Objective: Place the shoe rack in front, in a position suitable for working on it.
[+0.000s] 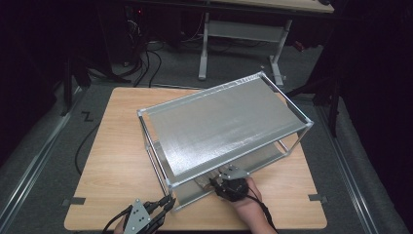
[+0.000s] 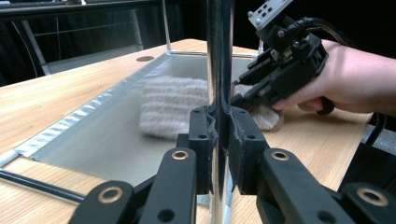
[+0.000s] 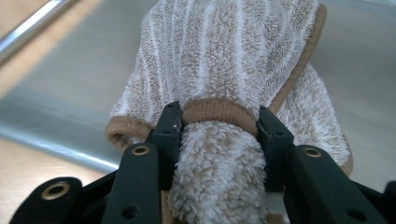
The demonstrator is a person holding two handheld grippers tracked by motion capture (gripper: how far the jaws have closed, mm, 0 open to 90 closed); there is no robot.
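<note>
On lower shelf [image 1: 265,157], right tool [image 3: 219,135] clamps towel [image 3: 229,56]; left tool [image 2: 219,135] clamps rack post [image 2: 219,56].

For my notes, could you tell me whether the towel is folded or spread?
Folded: the towel lies bunched, its brown hem doubled between the right gripper jaws.

Towel [image 2: 173,109] on rack's lower shelf [image 2: 102,140]

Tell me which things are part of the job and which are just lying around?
In the job:
- striped beige terry towel, clamped by right gripper
- silver metal two-tier shelf rack, its post held by left gripper

Just lying around:
- black cables on floor
- white-legged desk behind
</note>
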